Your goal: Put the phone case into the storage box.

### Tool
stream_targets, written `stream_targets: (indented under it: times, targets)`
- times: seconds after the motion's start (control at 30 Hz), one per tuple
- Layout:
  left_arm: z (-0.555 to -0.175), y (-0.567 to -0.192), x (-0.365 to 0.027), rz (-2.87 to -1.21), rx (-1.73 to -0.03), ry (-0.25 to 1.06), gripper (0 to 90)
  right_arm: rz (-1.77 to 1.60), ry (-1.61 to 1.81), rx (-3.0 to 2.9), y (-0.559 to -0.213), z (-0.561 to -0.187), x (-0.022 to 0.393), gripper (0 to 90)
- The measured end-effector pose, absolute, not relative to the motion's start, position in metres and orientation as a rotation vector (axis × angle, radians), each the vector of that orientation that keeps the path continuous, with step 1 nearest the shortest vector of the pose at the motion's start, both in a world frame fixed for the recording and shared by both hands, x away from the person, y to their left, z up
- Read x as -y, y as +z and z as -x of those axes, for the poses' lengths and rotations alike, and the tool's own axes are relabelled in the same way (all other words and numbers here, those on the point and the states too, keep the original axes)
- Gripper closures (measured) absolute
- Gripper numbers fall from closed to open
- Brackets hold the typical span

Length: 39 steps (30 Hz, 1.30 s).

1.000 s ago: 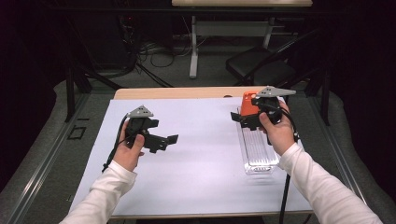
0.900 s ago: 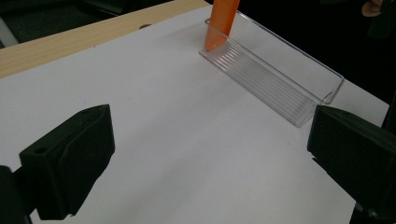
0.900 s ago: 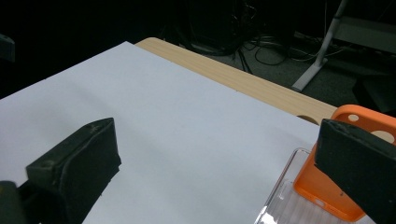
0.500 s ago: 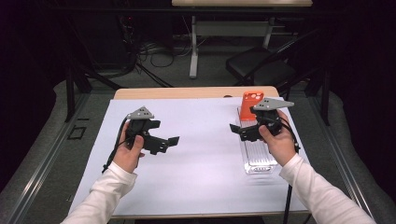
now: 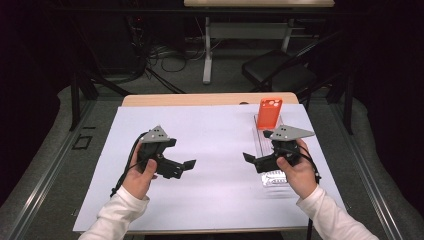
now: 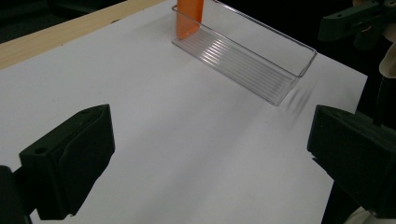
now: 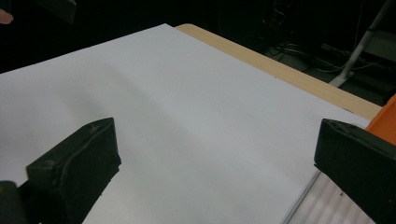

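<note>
A person is holding a gripper in each hand above a white sheet (image 5: pixel 215 150) covering the table (image 5: pixel 200 99). The left gripper (image 5: pixel 186 167) is hovering over the sheet's left half, its fingers (image 6: pixel 70 161) spread wide apart and gripping nothing. The right gripper (image 5: pixel 250 159) is hanging over the near end of a clear plastic tray (image 6: pixel 261 63) at the sheet's right side, its fingers (image 7: pixel 77 163) likewise standing open and empty. An orange phone case (image 5: pixel 269 113) is standing upright at the tray's far end, leaning against its wall, well apart from both grippers.
</note>
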<state>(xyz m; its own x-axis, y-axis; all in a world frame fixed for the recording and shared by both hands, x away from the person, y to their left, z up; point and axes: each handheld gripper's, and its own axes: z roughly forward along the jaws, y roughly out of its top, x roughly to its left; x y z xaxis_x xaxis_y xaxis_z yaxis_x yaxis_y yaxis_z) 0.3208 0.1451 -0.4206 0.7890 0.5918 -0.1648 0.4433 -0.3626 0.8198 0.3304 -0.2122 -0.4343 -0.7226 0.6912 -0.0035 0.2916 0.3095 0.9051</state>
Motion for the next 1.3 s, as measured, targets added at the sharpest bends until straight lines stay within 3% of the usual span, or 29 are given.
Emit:
stream_targets:
  times: [0.73,1.3]
  targets:
    - [-0.293,-0.467,-0.158,-1.976,-0.763,0.22,1.0,-0.877,1.448,-2.159,-0.484,-0.284,0.209,0.0]
    - [-0.291,-0.5,-0.159,-1.942,-0.732,0.195,1.0,-0.894,1.442,-2.183,-0.518,-0.278,0.199,0.0]
